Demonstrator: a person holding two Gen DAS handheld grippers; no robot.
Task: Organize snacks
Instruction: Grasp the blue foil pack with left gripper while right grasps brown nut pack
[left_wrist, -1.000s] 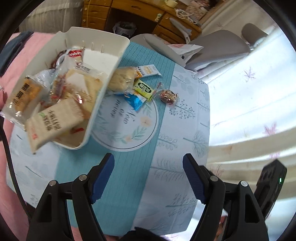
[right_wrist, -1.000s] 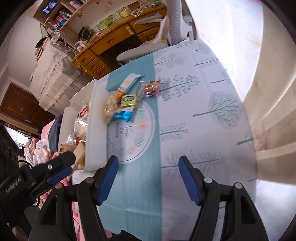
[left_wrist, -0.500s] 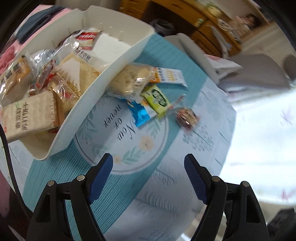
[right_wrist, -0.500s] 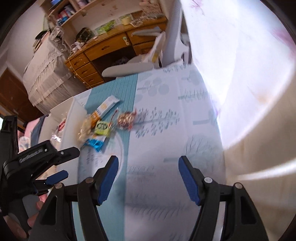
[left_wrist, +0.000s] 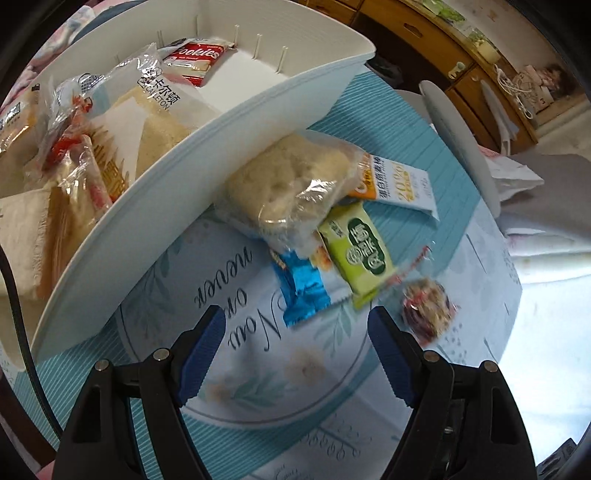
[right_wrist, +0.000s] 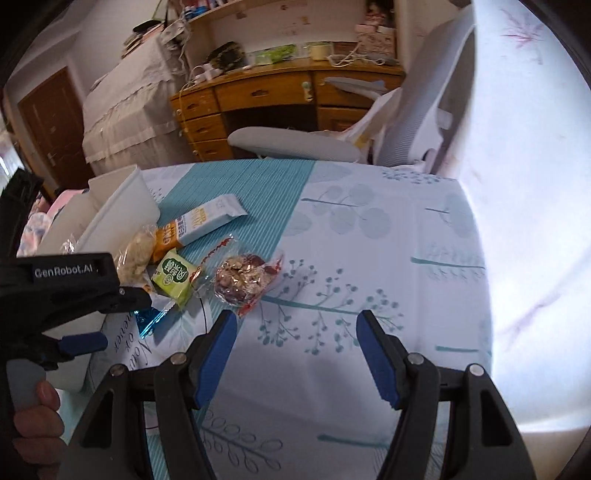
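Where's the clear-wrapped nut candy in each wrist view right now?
Left wrist: nut candy at right of centre, just beyond the left gripper's right fingertip.
Right wrist: nut candy left of centre, beyond the right gripper's left fingertip.
Shared landmark: green snack packet beside it.

The left gripper (left_wrist: 295, 332) points steeply downward, jaws wide apart with nothing between them. The right gripper (right_wrist: 295, 332) tilts down beside it, jaws spread and empty. A hand (right_wrist: 33, 417) grips the left handle.
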